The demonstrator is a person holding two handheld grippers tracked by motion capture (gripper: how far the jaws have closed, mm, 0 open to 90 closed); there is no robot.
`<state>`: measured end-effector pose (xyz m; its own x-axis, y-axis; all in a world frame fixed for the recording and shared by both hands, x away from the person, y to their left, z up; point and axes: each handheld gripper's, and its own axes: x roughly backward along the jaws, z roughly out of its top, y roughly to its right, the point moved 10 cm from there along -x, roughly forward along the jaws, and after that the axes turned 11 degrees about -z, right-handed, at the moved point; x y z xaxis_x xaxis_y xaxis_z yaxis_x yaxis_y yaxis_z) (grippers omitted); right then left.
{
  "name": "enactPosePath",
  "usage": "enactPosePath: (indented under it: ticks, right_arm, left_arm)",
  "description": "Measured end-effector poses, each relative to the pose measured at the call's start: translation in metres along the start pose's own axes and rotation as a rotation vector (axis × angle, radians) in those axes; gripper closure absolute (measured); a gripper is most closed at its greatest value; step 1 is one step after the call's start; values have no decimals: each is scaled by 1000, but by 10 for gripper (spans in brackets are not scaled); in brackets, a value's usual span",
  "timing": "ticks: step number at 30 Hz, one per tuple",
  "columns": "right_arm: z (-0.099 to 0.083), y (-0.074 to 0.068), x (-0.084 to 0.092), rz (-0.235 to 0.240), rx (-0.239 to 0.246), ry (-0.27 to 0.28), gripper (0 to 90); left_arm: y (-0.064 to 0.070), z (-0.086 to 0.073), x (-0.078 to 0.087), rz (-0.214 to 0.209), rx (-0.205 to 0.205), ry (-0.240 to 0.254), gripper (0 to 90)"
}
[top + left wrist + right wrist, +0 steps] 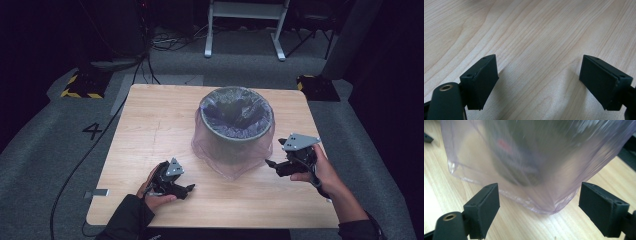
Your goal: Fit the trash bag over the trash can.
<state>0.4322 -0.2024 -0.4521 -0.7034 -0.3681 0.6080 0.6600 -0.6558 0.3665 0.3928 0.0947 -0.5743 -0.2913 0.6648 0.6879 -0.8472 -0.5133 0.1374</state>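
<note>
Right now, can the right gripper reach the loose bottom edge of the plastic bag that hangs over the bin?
Probably yes. The right gripper has its jaws open and points at the bag's hanging edge, which lies just ahead on the table. Nothing stands between them.

Legible marking: the numeral "4" [92,131], black, on the grey floor left of the table. No other text, label or brand can be read.

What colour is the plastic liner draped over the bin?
Translucent pale purple liner, clearest in the right gripper view.
</note>
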Motion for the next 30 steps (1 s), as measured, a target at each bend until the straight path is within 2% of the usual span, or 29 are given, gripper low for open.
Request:
enactPosePath:
  ticks: [5, 21, 27, 30]
  right_arm:
    - [-12, -5, -8, 7, 7, -26, 166]
    - [-48, -19, -24, 37, -23, -91, 166]
    - [-59, -24, -28, 45, -29, -103, 166]
    - [-62, -27, -29, 54, -48, -101, 166]
  left_arm:
    - [0, 0, 0, 0, 0, 0, 148]
    - [0, 0, 0, 0, 0, 0, 148]
    - [0, 0, 0, 0, 0, 0, 147]
    - [0, 0, 0, 0, 0, 0, 148]
